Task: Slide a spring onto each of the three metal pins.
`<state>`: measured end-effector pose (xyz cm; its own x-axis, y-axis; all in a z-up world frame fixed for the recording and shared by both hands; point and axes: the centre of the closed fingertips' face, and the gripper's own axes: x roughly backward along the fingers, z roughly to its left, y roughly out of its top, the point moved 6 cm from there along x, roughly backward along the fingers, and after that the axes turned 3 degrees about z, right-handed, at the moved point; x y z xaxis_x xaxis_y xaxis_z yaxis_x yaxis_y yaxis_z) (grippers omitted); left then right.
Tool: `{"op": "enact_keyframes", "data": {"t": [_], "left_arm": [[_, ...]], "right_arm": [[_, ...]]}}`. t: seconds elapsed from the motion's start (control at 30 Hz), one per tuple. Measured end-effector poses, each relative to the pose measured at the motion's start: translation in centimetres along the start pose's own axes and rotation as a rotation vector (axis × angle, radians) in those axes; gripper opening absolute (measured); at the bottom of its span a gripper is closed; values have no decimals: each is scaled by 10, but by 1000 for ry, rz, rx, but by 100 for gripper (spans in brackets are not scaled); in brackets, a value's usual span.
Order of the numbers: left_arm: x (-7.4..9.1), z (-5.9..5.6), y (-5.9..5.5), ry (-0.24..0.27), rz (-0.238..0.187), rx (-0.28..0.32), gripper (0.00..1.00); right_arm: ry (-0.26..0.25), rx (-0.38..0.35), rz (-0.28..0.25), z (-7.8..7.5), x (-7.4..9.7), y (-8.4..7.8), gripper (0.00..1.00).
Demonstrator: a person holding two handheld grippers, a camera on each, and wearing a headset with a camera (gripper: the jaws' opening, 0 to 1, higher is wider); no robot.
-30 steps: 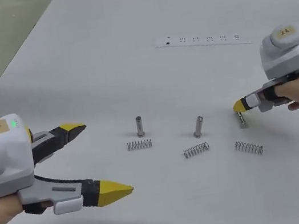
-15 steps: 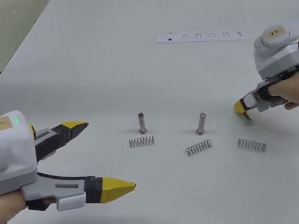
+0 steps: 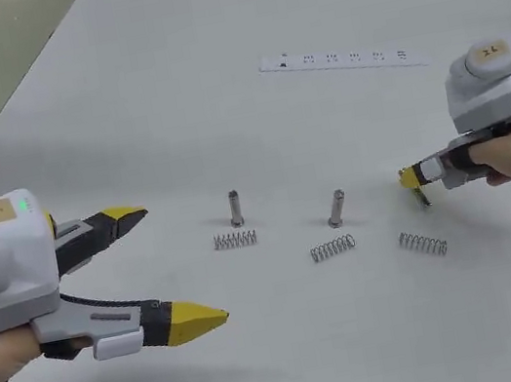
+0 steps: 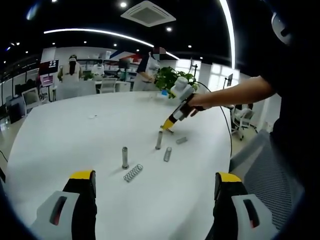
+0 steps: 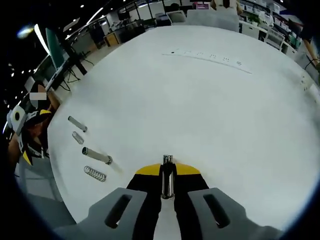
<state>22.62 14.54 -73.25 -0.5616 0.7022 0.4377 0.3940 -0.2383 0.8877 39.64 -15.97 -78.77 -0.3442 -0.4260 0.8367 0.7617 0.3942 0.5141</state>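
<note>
Two metal pins [image 3: 235,208] [image 3: 337,207] stand upright on the white table [image 3: 216,79]. Three springs [image 3: 235,240] [image 3: 333,248] [image 3: 422,243] lie flat near them. My right gripper [image 3: 410,179] is shut on a third pin [image 3: 422,196], which points down close to the table. In the right gripper view that pin [image 5: 167,180] sticks out between the shut yellow tips [image 5: 167,170]. My left gripper [image 3: 162,267] hovers open at the near left with nothing between its jaws. The left gripper view shows its fingertips [image 4: 82,175] wide apart, with the pins [image 4: 125,157] [image 4: 159,140] and a spring [image 4: 133,172] ahead.
A white power strip [image 3: 343,61] lies flat at the far side of the table. The table edge runs along the near left. In the left gripper view, people and office desks stand in the background beyond the table.
The head camera has shifted a little. The right gripper stays shut on the pin and has barely moved. The left gripper stays open in the same place.
</note>
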Motion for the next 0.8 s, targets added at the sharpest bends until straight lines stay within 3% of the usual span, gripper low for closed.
{"op": "enact_keyframes", "data": {"t": [0.27,0.8], "left_arm": [[-4,-5,4,-8,3,-10,96],[-1,-4,6,0,0,-18,96]], "right_arm": [[21,34,-54,11,13,-6,5],[13,118,-131,23,20,-10,5]]}}
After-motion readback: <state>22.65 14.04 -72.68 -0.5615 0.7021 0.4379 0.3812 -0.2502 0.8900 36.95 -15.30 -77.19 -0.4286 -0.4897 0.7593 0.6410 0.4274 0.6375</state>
